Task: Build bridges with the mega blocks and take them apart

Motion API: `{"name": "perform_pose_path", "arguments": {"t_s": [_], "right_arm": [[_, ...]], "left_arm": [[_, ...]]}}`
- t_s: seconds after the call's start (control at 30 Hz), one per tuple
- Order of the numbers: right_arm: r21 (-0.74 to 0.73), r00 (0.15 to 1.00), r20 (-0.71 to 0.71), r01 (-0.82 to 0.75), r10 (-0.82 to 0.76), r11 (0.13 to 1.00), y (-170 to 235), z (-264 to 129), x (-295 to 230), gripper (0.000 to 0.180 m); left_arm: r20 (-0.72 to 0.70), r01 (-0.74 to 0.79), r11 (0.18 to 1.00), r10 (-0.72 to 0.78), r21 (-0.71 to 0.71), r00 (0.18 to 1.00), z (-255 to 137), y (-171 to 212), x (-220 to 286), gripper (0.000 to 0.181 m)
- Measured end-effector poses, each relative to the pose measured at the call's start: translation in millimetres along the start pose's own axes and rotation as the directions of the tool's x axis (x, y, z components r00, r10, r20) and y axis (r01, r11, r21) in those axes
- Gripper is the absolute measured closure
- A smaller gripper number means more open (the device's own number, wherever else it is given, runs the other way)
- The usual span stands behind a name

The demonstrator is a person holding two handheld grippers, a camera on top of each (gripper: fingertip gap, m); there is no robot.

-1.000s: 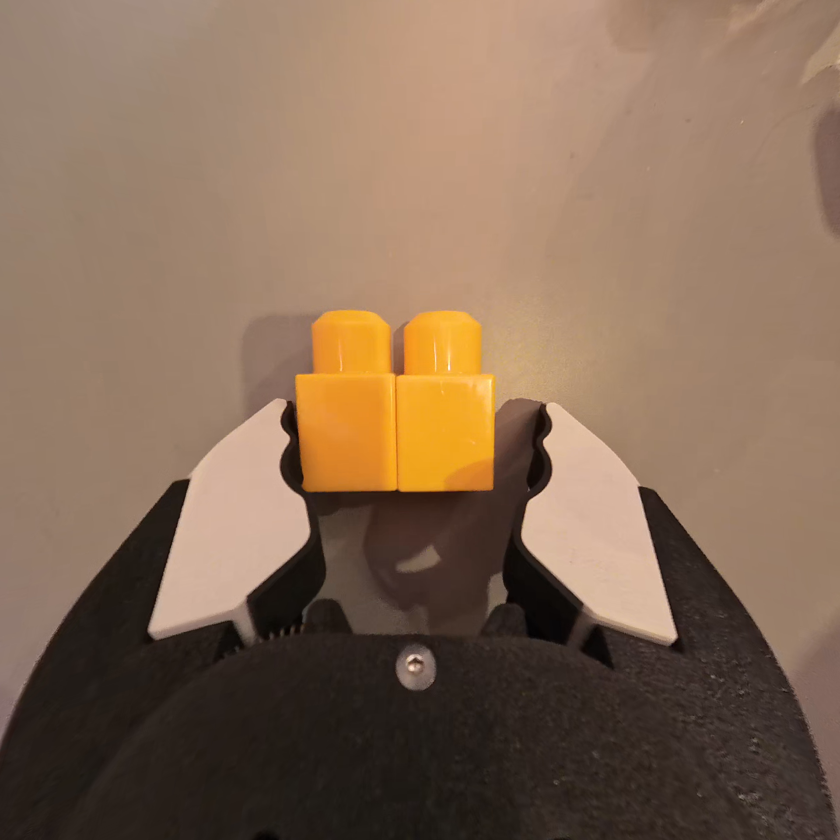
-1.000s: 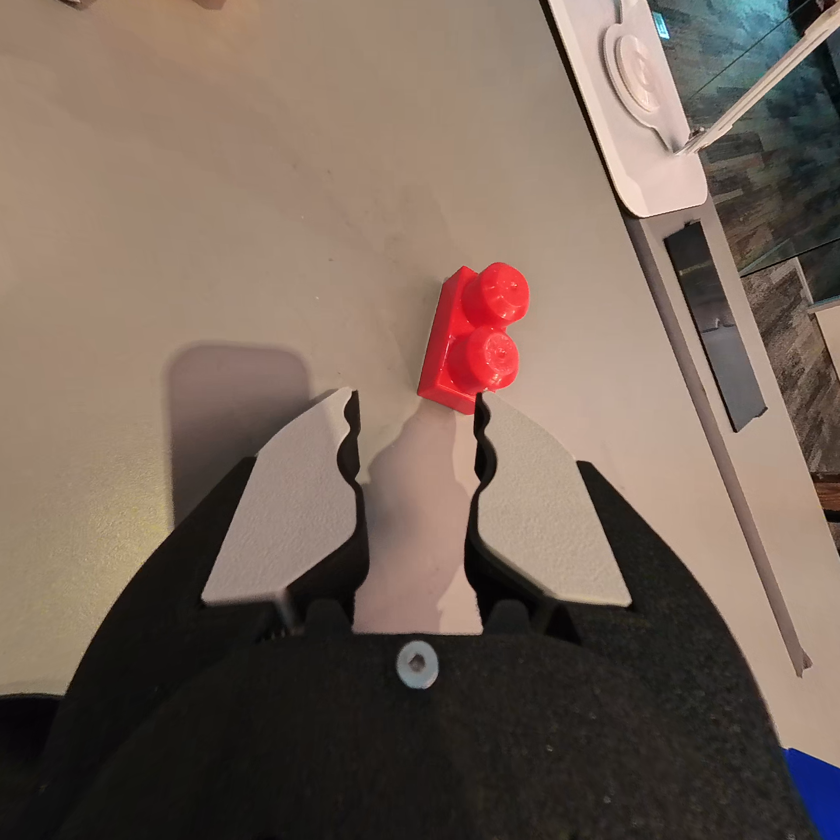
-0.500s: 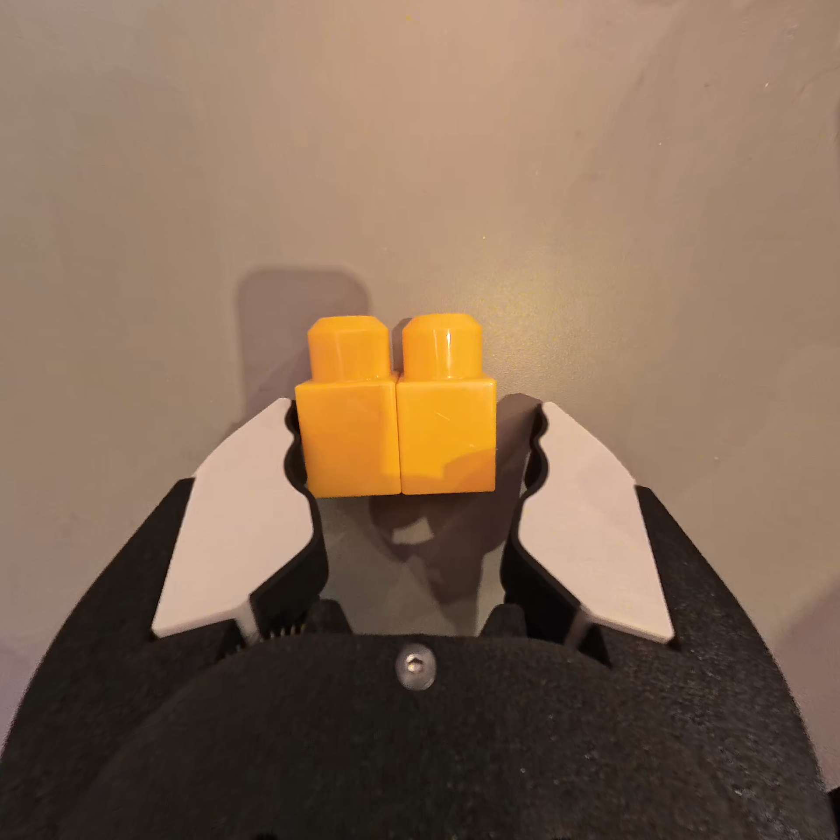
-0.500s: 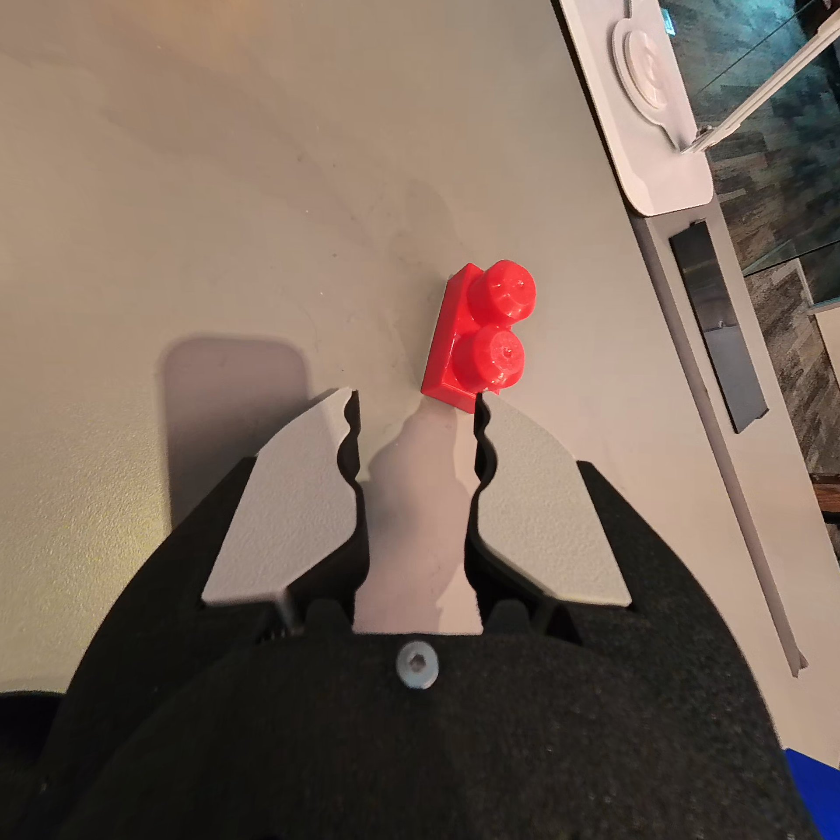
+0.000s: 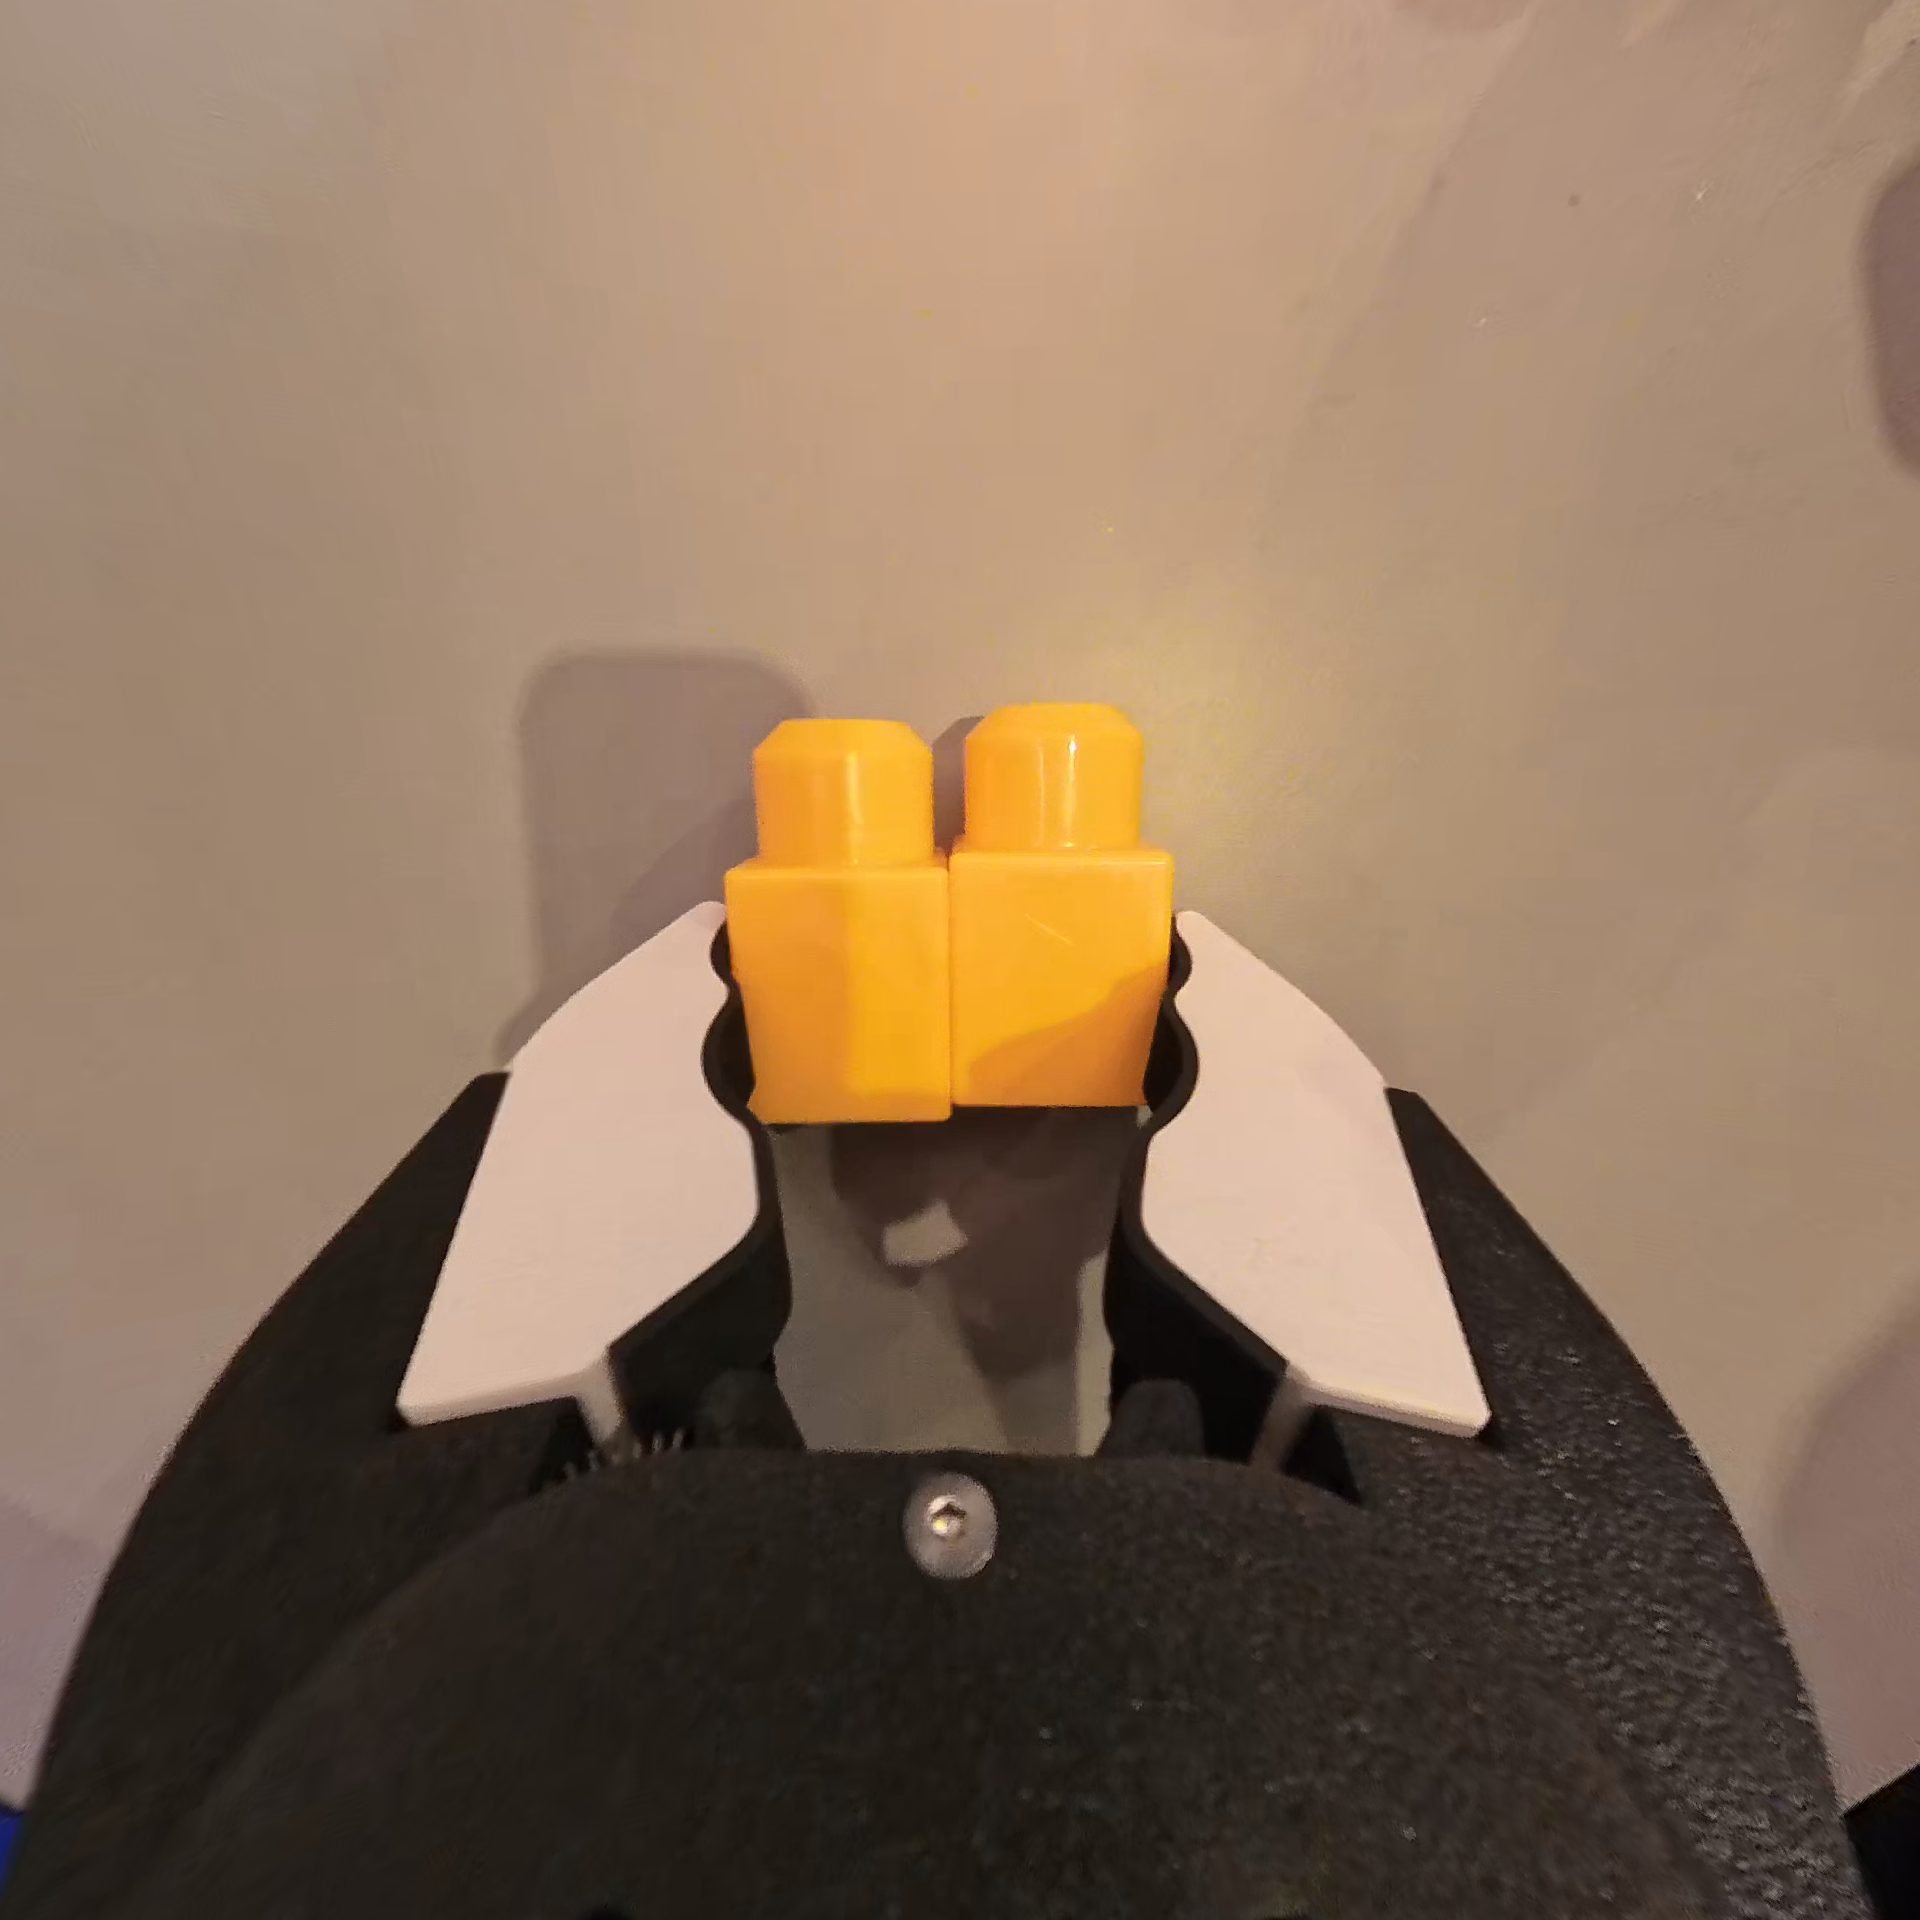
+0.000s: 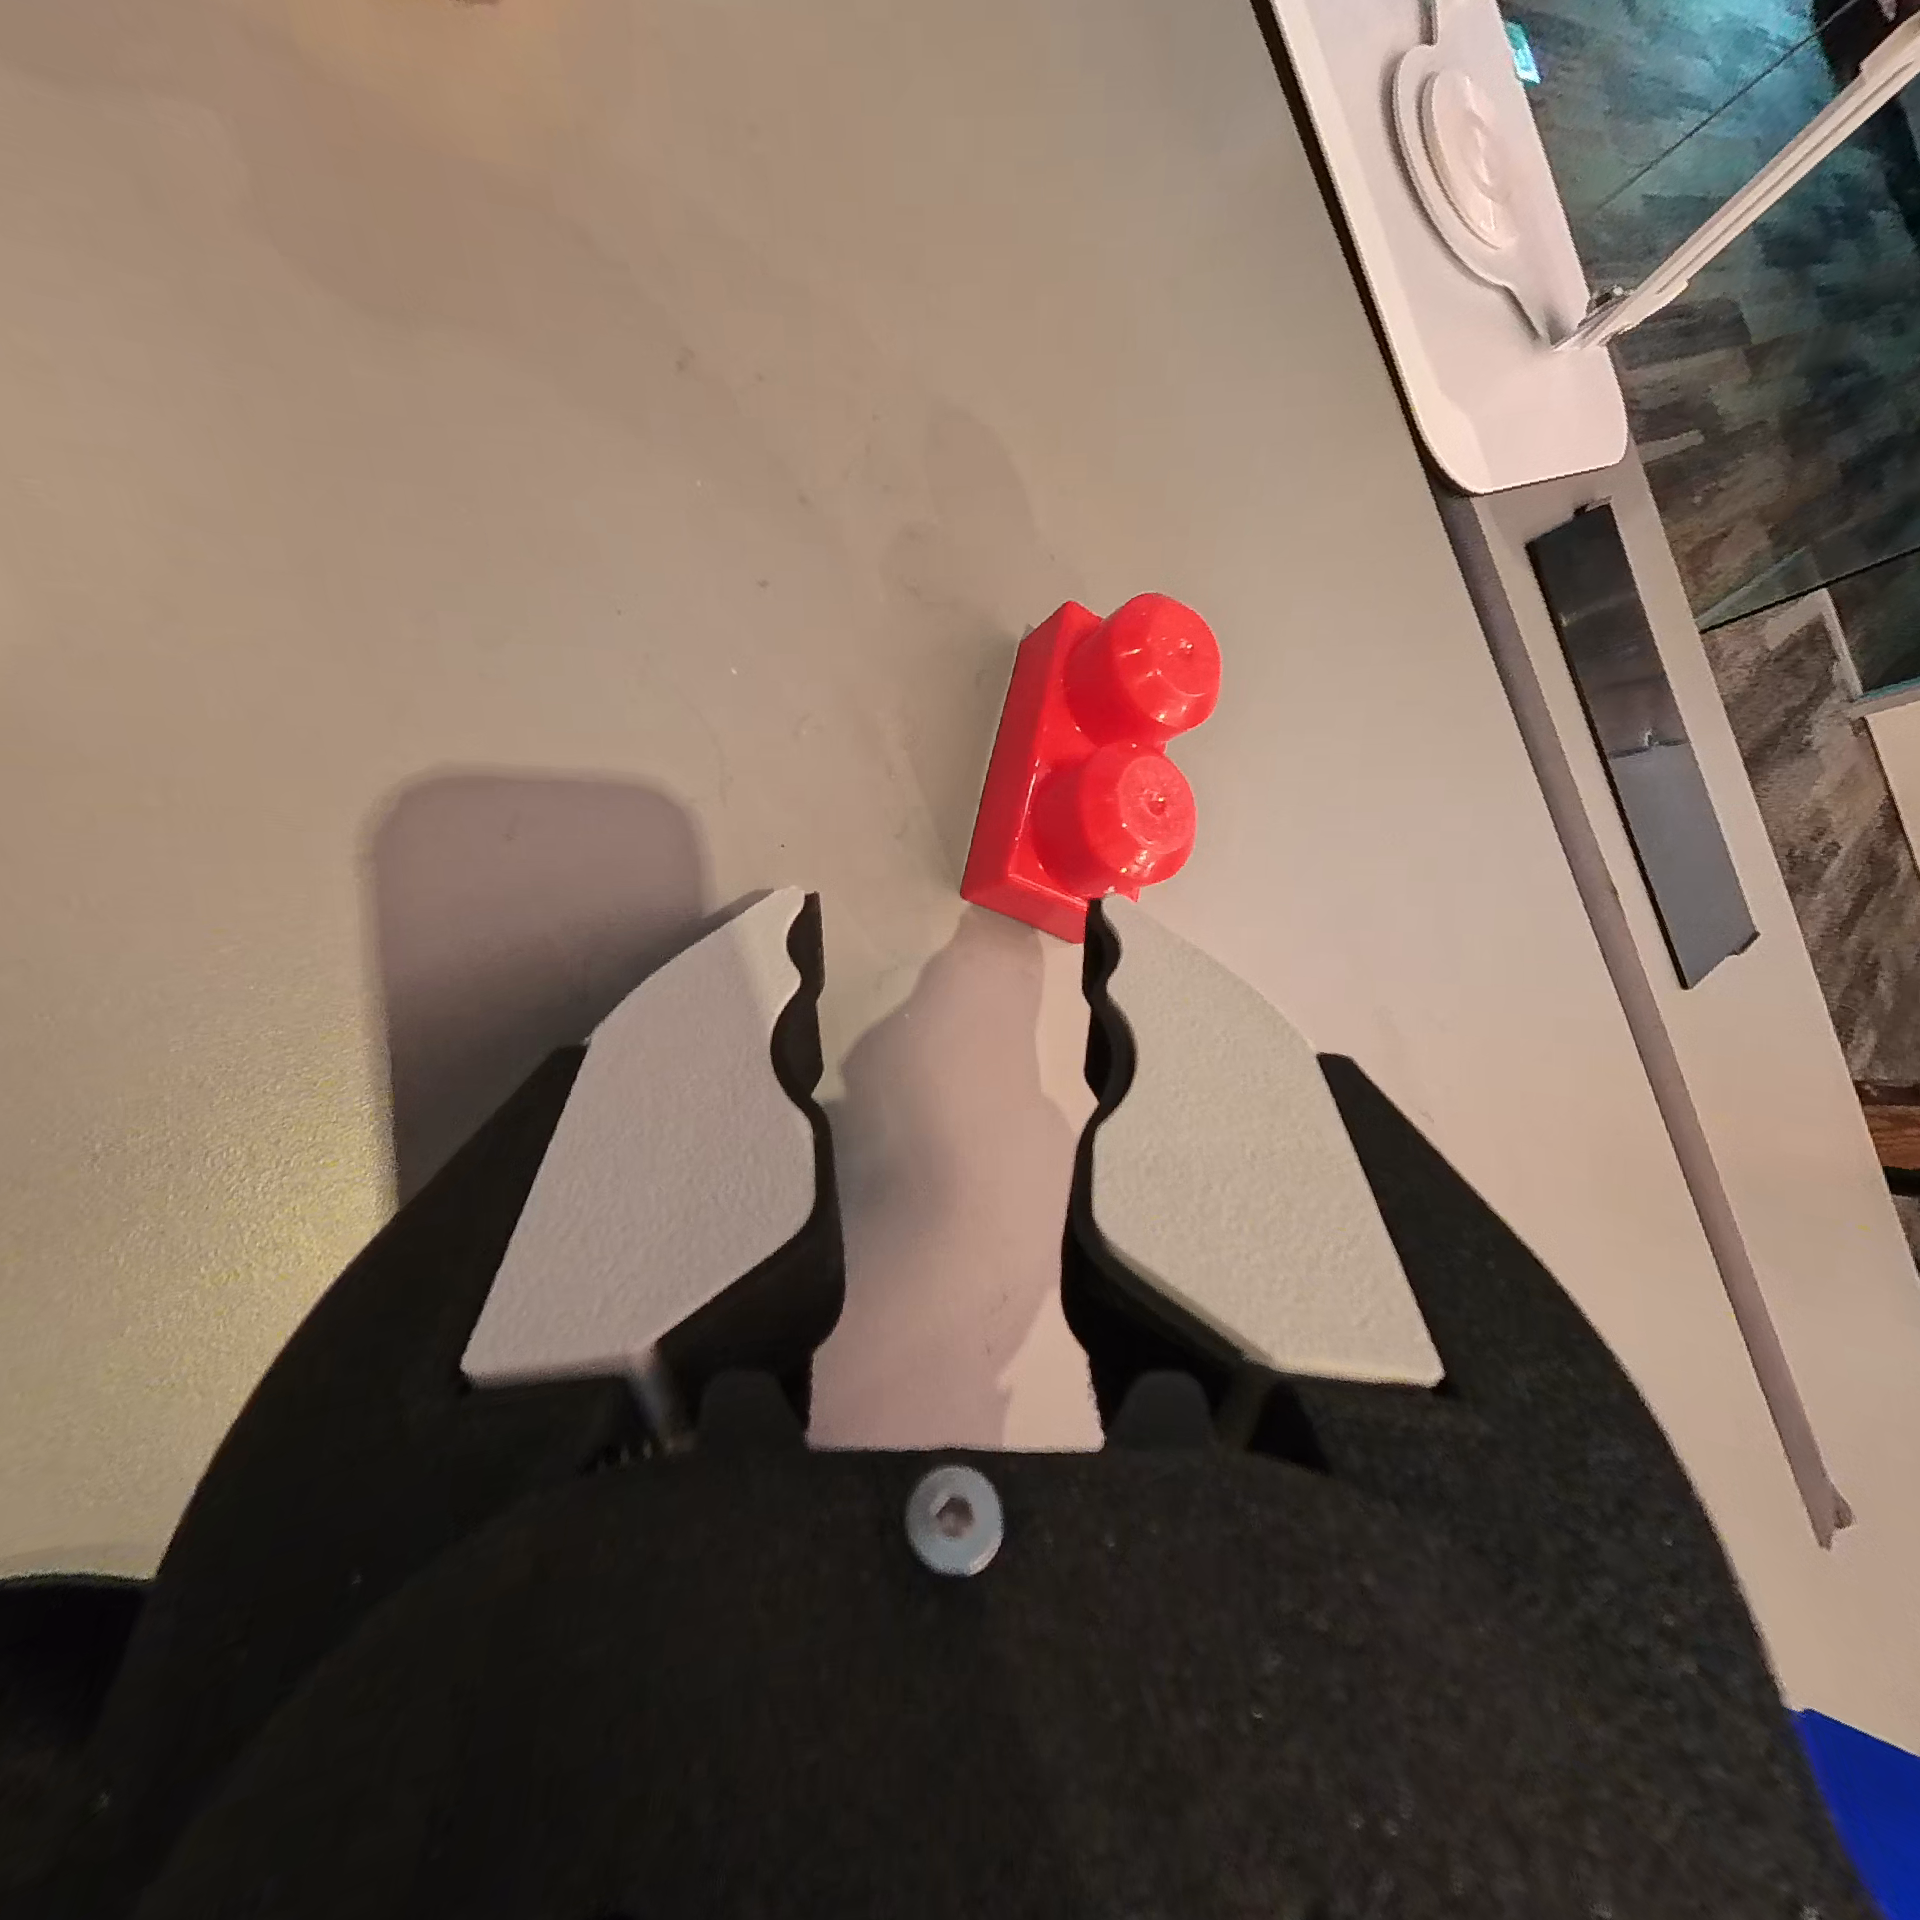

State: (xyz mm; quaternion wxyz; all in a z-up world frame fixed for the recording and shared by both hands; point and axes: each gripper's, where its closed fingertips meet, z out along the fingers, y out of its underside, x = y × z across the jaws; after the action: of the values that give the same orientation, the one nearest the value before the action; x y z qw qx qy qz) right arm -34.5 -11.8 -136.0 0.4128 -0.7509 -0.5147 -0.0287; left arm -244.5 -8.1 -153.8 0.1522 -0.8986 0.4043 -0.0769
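Observation:
In the left wrist view, two orange one-stud blocks (image 5: 951,987) stand side by side on the grey table, studs up. My left gripper (image 5: 948,920) is shut on the pair, with one finger against each outer side. In the right wrist view, a thin red two-stud block (image 6: 1081,769) lies on the table with its studs facing right. My right gripper (image 6: 951,909) is open and empty just short of it. Its right fingertip (image 6: 1101,935) is at the red block's near corner.
The table's right edge runs diagonally through the right wrist view, with a white flat stand base (image 6: 1455,260) at the top right and a dark slot (image 6: 1631,748) in the edge strip. A blue patch (image 6: 1860,1766) shows at the lower right corner.
My left gripper has closed in until both fingers press on the orange blocks, and the left block has turned slightly. The right gripper and the red block have hardly moved.

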Motion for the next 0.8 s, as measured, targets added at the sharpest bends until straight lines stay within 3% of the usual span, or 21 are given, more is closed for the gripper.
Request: {"name": "perform_pose_path", "arguments": {"t_s": [0.2, 0.33, 0.57, 0.67, 0.8], "right_arm": [[0.007, 1.000, 0.005, -0.007, 0.007, 1.000, -1.0, 0.1, -0.5, 0.132], [0.023, 1.000, -0.002, -0.018, 0.018, 1.000, -2.9, 0.3, 1.2, 0.132], [0.131, 0.990, -0.100, -0.086, 0.100, 0.988, -12.7, -10.1, 26.9, 0.132], [0.198, 0.974, -0.131, -0.155, 0.183, 0.968, -19.7, -17.9, 44.1, 0.132], [0.180, 0.958, -0.082, -0.257, 0.275, 0.949, -24.4, -11.7, 52.8, 0.130]], "left_arm": [[-0.060, 0.061, 0.983, -0.051, 0.174, 0.997, -13.4, -3.8, -1.9, 0.106], [-0.080, 0.082, 0.930, -0.057, 0.358, 0.995, -35.3, -17.9, -0.3, 0.106], [-0.126, 0.116, 0.676, -0.035, 0.727, 0.991, -86.1, -50.9, -1.7, 0.106], [-0.119, 0.100, 0.593, -0.007, 0.799, 0.993, -101.5, -54.9, -1.8, 0.106], [-0.063, 0.032, 0.521, 0.042, 0.853, 0.997, -115.6, -55.8, 3.5, 0.106]]}}
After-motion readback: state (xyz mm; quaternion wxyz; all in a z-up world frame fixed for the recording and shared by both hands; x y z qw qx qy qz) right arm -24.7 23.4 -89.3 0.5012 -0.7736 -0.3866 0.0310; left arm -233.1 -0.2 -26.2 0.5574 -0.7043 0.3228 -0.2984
